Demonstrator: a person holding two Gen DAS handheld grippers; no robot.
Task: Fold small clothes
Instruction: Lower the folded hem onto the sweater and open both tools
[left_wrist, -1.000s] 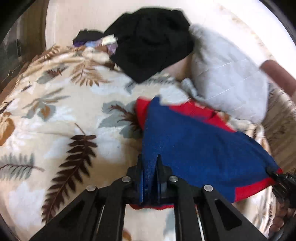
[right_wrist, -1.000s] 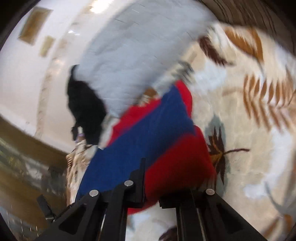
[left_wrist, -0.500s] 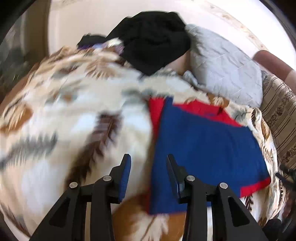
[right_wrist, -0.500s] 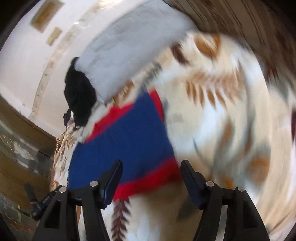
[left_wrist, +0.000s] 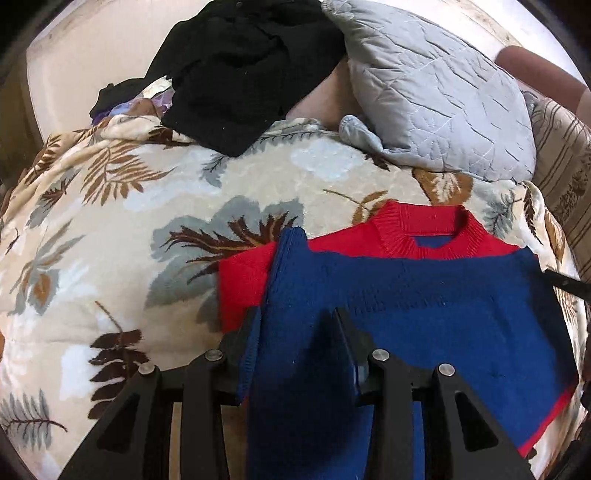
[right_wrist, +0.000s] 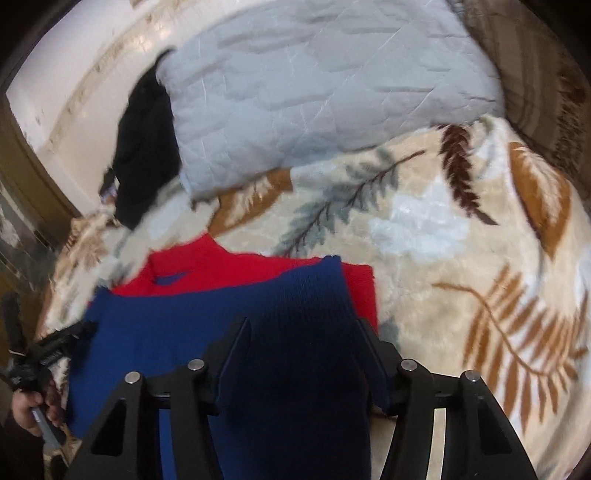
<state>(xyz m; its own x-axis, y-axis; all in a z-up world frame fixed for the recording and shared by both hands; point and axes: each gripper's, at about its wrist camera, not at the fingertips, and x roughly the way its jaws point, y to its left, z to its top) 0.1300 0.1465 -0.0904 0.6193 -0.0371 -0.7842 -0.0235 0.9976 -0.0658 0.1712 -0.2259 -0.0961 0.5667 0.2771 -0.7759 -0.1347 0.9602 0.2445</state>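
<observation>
Left gripper (left_wrist: 295, 332): matte black, angular arms, round silver screws.
Right gripper (right_wrist: 301, 343): same black build, silver screws.
Fingers (left_wrist: 347, 339): flat, tapered, black.

The sweater's (left_wrist: 424, 306) lower edge runs out of frame.

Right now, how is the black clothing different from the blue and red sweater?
The black clothing is bunched in a heap; the blue and red sweater lies spread flat. The black clothing is one colour; the sweater has two. The black clothing sits far off beside the grey pillow; the sweater is nearest. Both rest on the leaf-patterned blanket.
</observation>
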